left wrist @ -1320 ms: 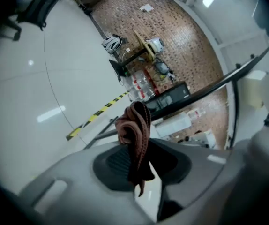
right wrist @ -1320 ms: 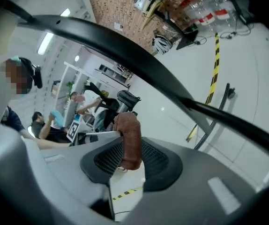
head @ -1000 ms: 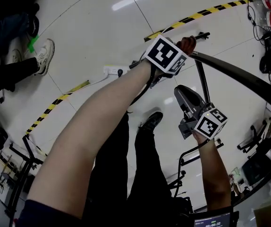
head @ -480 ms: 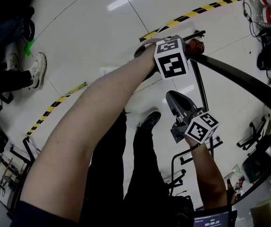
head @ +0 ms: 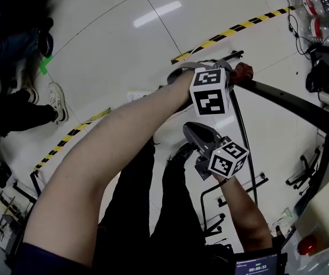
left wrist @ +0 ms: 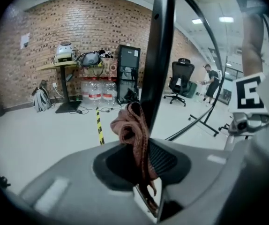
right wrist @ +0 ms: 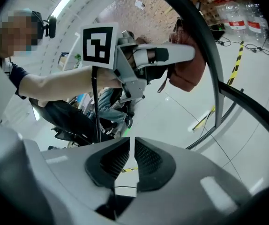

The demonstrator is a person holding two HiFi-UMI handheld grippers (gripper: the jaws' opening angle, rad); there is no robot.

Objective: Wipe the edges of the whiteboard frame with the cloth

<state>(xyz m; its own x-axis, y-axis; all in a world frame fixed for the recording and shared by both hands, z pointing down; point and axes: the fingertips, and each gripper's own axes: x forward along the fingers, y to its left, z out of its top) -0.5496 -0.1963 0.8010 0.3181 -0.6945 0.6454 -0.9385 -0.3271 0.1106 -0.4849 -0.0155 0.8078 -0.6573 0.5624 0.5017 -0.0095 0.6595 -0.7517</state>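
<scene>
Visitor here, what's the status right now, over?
Left tongs clamped on reddish cloth, cloth against black frame bar. Right tongs just closing, a slit apart, empty. Nothing seen blocking the bar.

1. Bright, even indoor light from ceiling lamps (left wrist: 227,19); their glare streaks the glossy floor (head: 157,6).
2. Both gripper views bow hard at the edges, with black corners.
3. The close cloth (left wrist: 133,139) looks soft and out of focus; shadows on the floor are faint.
</scene>
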